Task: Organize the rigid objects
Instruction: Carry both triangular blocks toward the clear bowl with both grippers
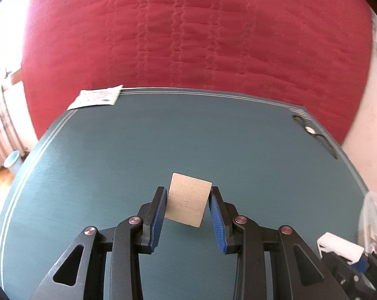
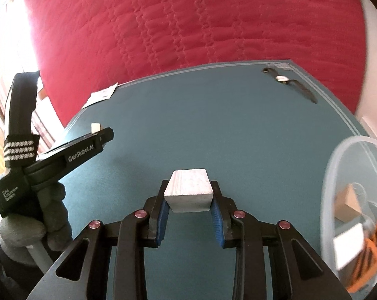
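My left gripper (image 1: 187,195) is shut on a flat tan wooden block (image 1: 187,206) and holds it tilted above the teal table (image 1: 163,137). My right gripper (image 2: 189,190) is shut on a white-grey block (image 2: 188,190) above the table. The right wrist view shows the left gripper (image 2: 98,135) at the left, with the tip of its tan block (image 2: 95,127) showing. A clear plastic container (image 2: 338,175) at the right edge holds several blocks (image 2: 348,200). The right gripper with its white block (image 1: 338,247) also shows at the lower right of the left wrist view.
A wristwatch (image 2: 286,80) lies near the table's far right corner, also in the left wrist view (image 1: 311,130). A paper sheet (image 1: 95,97) hangs over the far left edge. A red quilted bed (image 1: 188,32) stands behind the table.
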Motion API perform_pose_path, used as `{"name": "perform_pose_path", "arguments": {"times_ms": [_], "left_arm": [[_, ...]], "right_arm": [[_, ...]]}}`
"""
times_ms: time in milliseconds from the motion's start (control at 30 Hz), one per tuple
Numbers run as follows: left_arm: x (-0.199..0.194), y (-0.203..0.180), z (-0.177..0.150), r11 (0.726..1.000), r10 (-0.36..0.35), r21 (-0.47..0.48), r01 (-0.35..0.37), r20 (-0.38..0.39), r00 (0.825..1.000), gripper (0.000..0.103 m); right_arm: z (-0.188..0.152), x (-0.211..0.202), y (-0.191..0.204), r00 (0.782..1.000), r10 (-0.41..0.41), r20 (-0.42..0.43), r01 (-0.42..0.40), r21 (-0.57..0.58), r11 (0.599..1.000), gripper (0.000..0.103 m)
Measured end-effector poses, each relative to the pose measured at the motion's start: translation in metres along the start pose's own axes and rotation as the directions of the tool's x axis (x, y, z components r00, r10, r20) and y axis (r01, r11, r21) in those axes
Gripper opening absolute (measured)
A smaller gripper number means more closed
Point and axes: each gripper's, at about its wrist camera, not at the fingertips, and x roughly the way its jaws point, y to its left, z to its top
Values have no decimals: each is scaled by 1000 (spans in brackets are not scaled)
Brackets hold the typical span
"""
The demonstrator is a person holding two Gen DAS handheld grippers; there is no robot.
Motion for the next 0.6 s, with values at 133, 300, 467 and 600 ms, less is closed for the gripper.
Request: {"name": "perform_pose_path", "arguments": {"times_ms": [133, 300, 467, 600], "left_arm": [[0, -9, -2, 998, -70, 0, 70, -26, 997, 36], [-3, -24, -6, 994, -103, 34, 104, -32, 994, 36], [-9, -37, -12, 989, -126, 70, 128, -33, 991, 36], [-12, -47, -17, 985, -142, 96, 145, -40, 989, 36]], "right_arm": [[0, -18, -12, 999, -18, 29, 17, 24, 1000, 31], [2, -39, -28, 996, -54, 64, 51, 50, 997, 31], [0, -61, -51, 989, -117, 85, 110, 87, 990, 31], [-4, -78, -75, 978, -186, 93, 174, 122, 977, 31]]}}
